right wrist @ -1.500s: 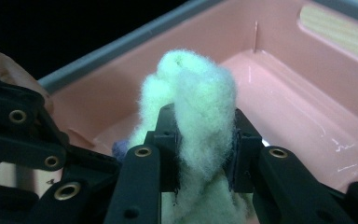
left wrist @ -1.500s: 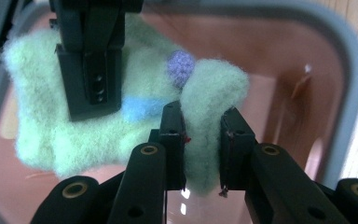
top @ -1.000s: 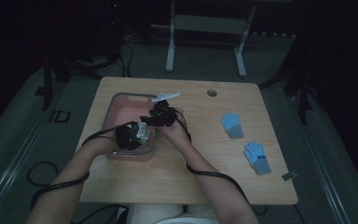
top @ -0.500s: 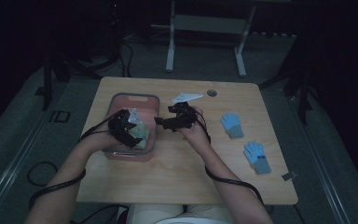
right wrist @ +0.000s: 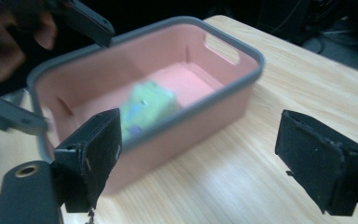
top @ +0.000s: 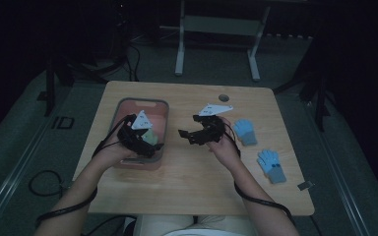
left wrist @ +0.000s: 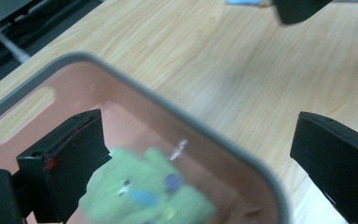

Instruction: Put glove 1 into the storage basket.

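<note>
A pink bin with a grey rim [top: 142, 101] stands on the left half of the wooden table, and a green glove [top: 150, 136] lies inside it. My left gripper [top: 152, 147] hovers over the bin's near right corner. Its jaws have just been opening and now stand open, wide above the green glove [left wrist: 144, 196] and the rim [left wrist: 177, 114], touching neither. My right gripper [top: 187, 136] is right of the bin and points at its wall [right wrist: 191, 107]. Its jaws have also just been opening and stand open with nothing between them. The green glove [right wrist: 149, 105] shows blurred inside.
Two blue gloves [top: 246, 132] [top: 271, 166] lie on the table's right side. A round hole [top: 223, 97] sits near the far edge. A small grey piece [top: 305, 185] lies at the right edge. Bare wood [top: 192, 187] spreads in front of the person.
Both grippers were together over the bin. The right one has moved right, clear of the bin. The left one has let go of the green glove, now in the bin, and risen a little.
</note>
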